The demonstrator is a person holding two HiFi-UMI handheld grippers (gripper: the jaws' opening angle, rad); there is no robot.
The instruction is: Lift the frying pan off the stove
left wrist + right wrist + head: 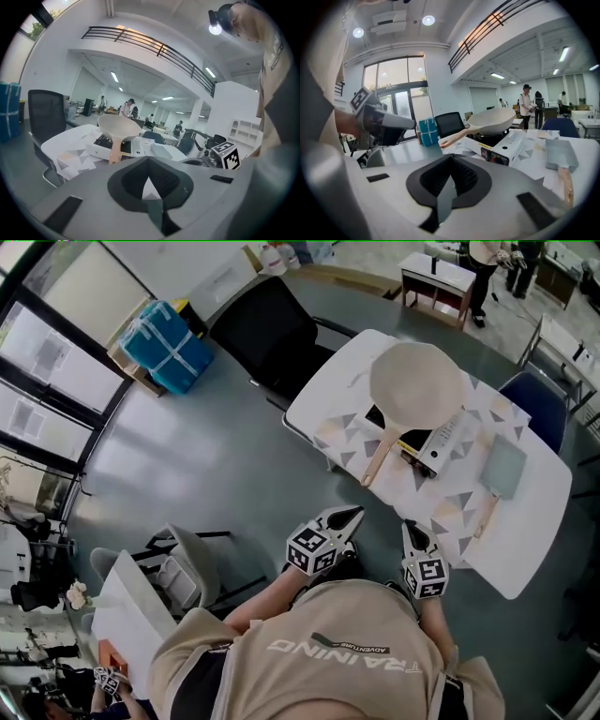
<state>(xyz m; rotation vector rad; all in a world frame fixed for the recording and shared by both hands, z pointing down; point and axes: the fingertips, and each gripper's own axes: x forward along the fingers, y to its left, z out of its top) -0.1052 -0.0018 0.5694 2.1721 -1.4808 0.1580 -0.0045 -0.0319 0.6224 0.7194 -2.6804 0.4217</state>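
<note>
Much of the white portable gas stove (442, 441) is hidden from us under the cream round frying pan (417, 381) sitting on it. Only its front panel and one end show in the head view. We cannot see the hands themselves there, since the marker cubes and the beige-shirted torso of the person (347, 643) cover them. The flat grey rectangular tool with a wooden handle (502, 474), lying at 3 o'clock of the stove, is hard to name for sure. Figures far back in the hall are too small to make out.

The left gripper (351, 516) and the right gripper (410, 528) are held side by side just in front of the chest, short of the table's near edge. Both aim toward 1 o'clock and tip a little downward. Each has its jaws pressed together with nothing between them — well apart from the pan.

The pan's pale wooden handle (379, 457) sticks out toward 7 o'clock, past the stove, over the white table with a grey-triangle cloth (525, 540). A black office chair (267, 338) stands at 10 o'clock of the table, with a blue wrapped bundle (169, 345) beyond it at 9 o'clock. Grey floor (216, 456) spreads to the left of the grippers.
</note>
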